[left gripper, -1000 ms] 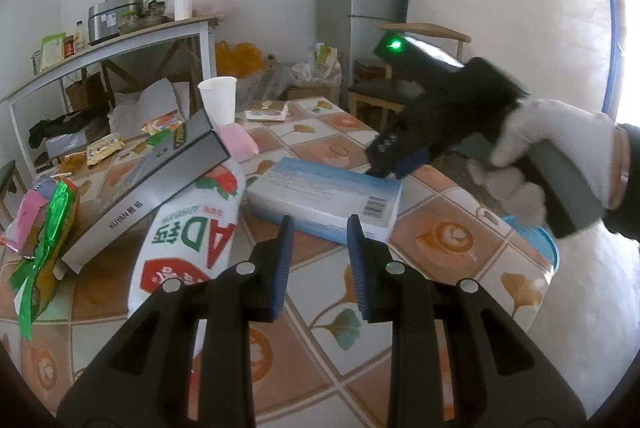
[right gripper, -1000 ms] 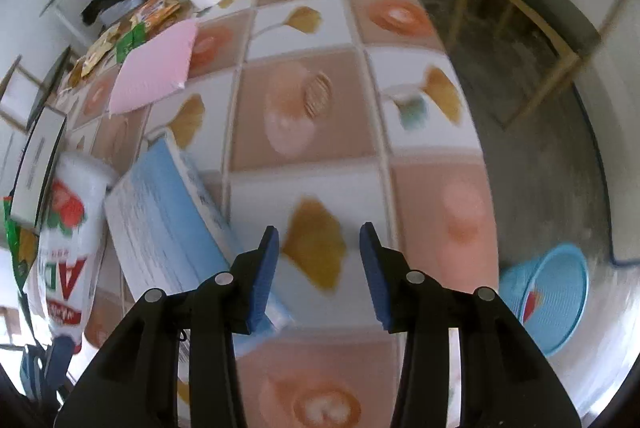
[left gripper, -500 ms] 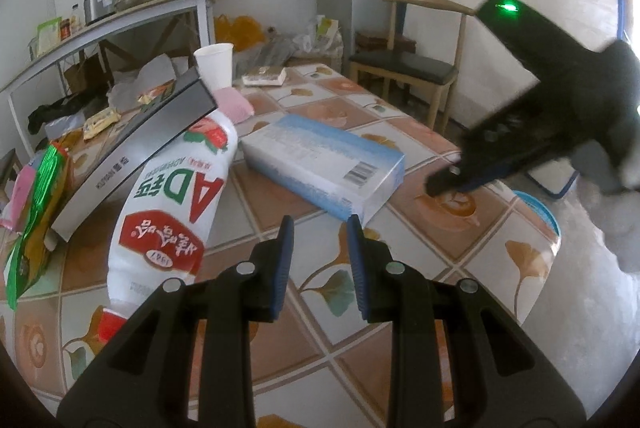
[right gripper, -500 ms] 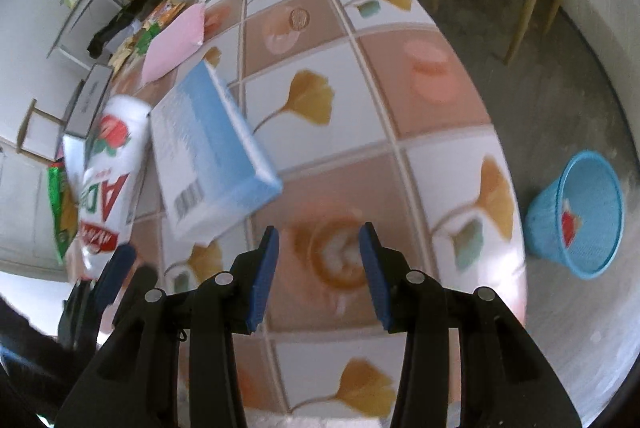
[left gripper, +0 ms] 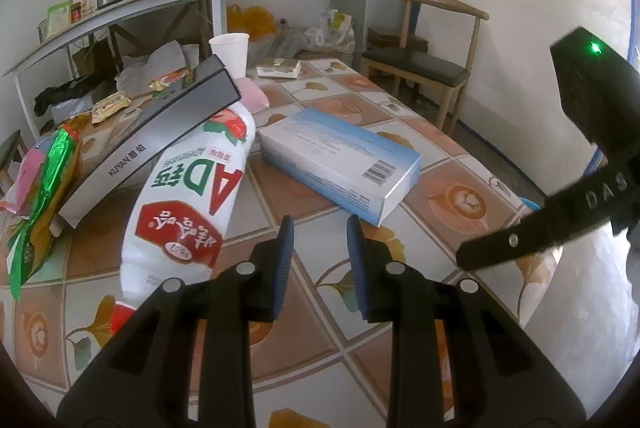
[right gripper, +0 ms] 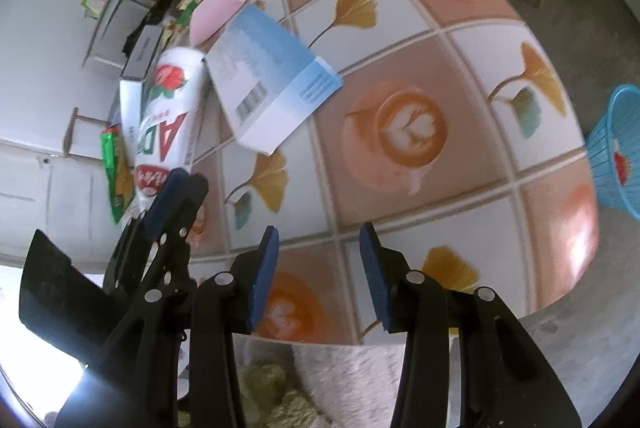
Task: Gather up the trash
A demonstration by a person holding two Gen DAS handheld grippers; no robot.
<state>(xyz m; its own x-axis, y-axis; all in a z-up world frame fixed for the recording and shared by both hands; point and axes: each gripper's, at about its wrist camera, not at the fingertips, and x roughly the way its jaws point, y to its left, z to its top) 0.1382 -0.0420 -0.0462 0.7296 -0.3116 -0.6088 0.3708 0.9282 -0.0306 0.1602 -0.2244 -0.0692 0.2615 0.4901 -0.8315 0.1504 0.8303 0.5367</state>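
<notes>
Left gripper (left gripper: 319, 260): jaws part open, nothing between them, touching nothing. Right gripper (right gripper: 319, 272): wider gap, also empty, above the table (right gripper: 460, 40). Blue-white box (left gripper: 340, 164) lies flat mid-table, intact, barcode up, just beside the toppled white bottle (left gripper: 188, 196).

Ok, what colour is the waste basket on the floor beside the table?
Light blue, with slatted sides: the waste basket shows best in the right wrist view.

Left claw (left gripper: 319, 242) and right claw (right gripper: 319, 256) both hang open, empty.
</notes>
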